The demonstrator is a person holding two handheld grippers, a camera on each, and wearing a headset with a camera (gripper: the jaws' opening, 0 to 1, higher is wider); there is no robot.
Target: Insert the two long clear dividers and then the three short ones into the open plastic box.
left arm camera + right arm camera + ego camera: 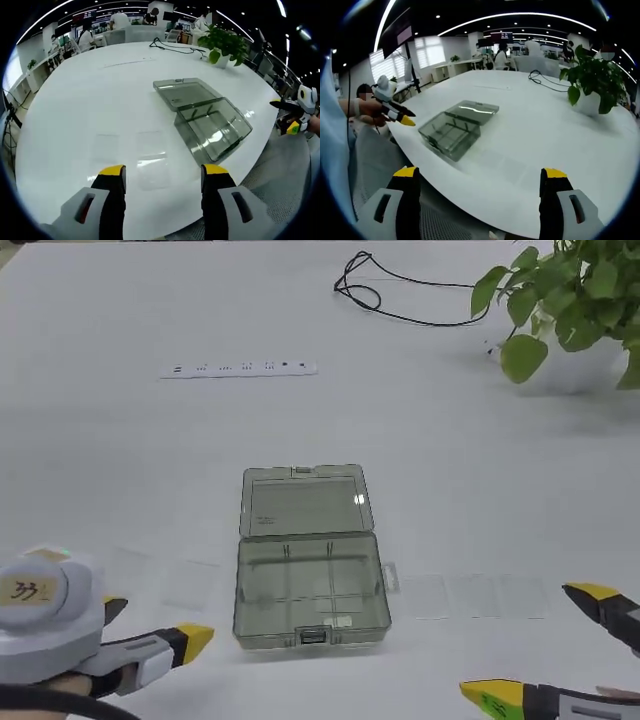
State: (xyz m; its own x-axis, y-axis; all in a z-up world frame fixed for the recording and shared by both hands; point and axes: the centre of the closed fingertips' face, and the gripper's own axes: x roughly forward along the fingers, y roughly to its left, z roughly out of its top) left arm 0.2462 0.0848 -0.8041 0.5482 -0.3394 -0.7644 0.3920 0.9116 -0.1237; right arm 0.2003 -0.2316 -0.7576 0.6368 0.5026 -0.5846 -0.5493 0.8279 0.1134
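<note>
box (310, 592): smoky translucent plastic, rectangular, rounded corners, moulded ribs inside, lid folded flat behind it, sits mid white table (450, 440). clear dividers flat on the table, thin, near invisible: two left of the box (150, 150), three in a row right of it (472, 595). left gripper (162, 171): yellow-tipped jaws wide apart, empty, over the left sheets. right gripper (480, 174): wide apart, empty, at the table edge.

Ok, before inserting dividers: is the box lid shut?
No, the lid lies folded back flat on the table behind the open box.
</note>
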